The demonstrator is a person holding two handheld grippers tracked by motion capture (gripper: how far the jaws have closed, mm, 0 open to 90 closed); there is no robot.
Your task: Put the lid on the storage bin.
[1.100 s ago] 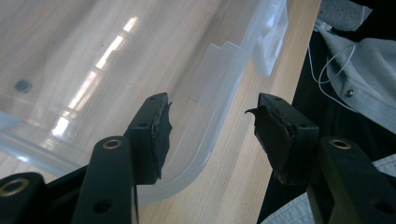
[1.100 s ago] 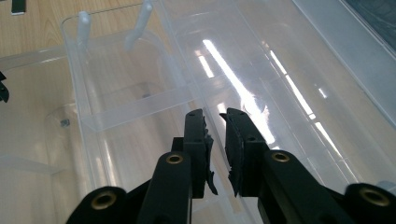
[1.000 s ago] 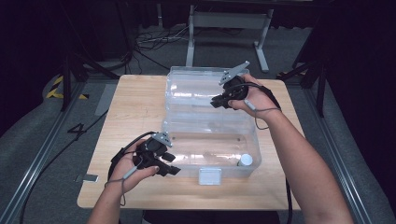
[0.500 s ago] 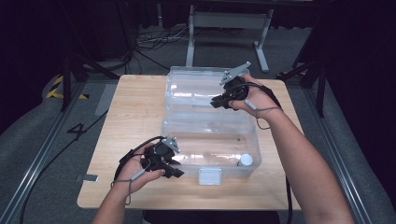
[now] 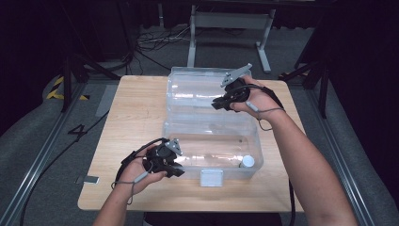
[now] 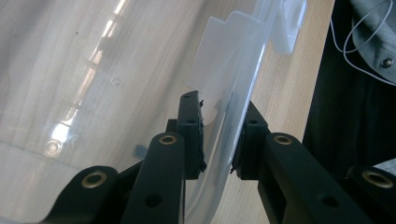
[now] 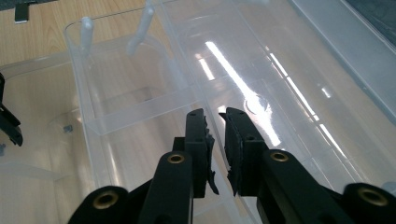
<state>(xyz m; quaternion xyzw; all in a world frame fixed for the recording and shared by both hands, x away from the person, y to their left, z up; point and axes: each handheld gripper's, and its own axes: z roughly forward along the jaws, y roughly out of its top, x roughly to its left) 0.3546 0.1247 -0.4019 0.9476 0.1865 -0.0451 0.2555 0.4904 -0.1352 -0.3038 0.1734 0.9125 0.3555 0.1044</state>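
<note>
A clear plastic box [image 5: 226,170] stands open on the wooden table [image 5: 131,117], with its clear lid [image 5: 197,89] laid flat behind it. My left gripper [image 5: 176,171] is at the box's front left corner. In the left gripper view it [image 6: 217,135] is open, and the box wall [image 6: 233,93] runs up between the jaws, close to the right one. My right gripper [image 5: 218,104] hovers over the seam between box and lid. Its jaws [image 7: 215,116] stand a narrow gap apart with nothing between them.
A small white round cap [image 5: 246,161] lies inside the box at the front right. A white latch [image 5: 211,178] hangs on the front wall. Bare table lies to the left of the box. Table legs and cables cover the floor beyond.
My left gripper has moved right and slightly toward the table's front, bringing its jaws over the box's front left corner. The right gripper has stayed put.
</note>
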